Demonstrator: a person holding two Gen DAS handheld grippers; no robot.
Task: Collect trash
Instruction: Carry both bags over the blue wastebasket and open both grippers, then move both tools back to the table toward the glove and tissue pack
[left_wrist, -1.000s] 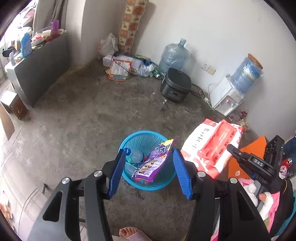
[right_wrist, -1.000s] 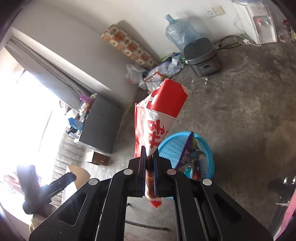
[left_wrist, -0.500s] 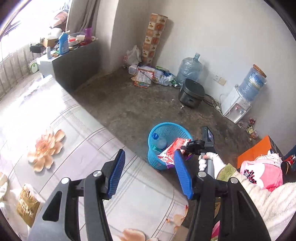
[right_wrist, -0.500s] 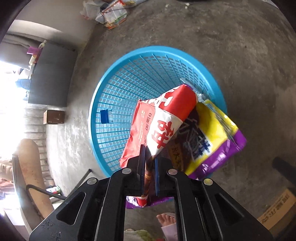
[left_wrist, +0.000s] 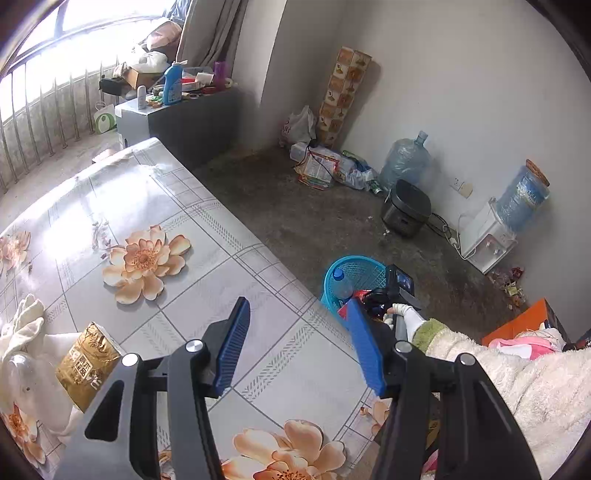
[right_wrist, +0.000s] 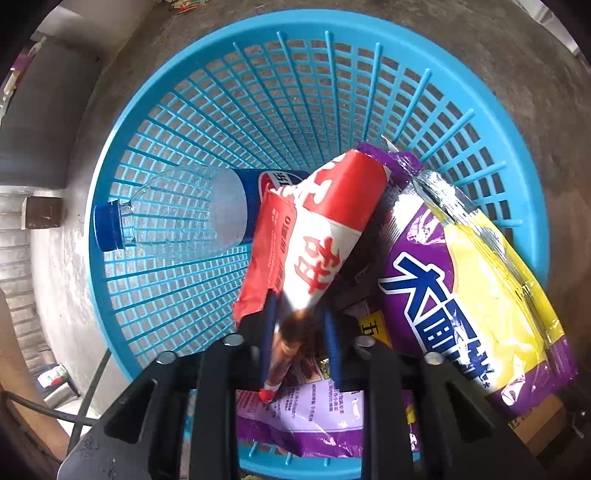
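Two right gripper (right_wrist: 299, 314) jaws have just been opening off the red wrapper (right_wrist: 314, 229)

Red-and-white wrapper (right_wrist: 314, 229), between the right gripper (right_wrist: 299, 332) fingers: large red character 甜. Purple-yellow bag (right_wrist: 461, 295) right of it: blue characters, possibly starting 大. Gold packet (left_wrist: 86, 365), left of the left gripper (left_wrist: 299, 343): print unreadable.

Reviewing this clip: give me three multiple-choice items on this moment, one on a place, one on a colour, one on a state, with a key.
1. Where does the clear bottle lie?
A. on the table
B. in the basket
C. beside the water dispenser

2. What colour is the bottle's cap?
A. blue
B. red
C. white

3. How is the left gripper?
A. shut on a wrapper
B. shut on nothing
C. open, holding nothing

Key: B, it rests on the mesh inside the rim; A, the cap is dark blue; C, its pads stand apart over the table.
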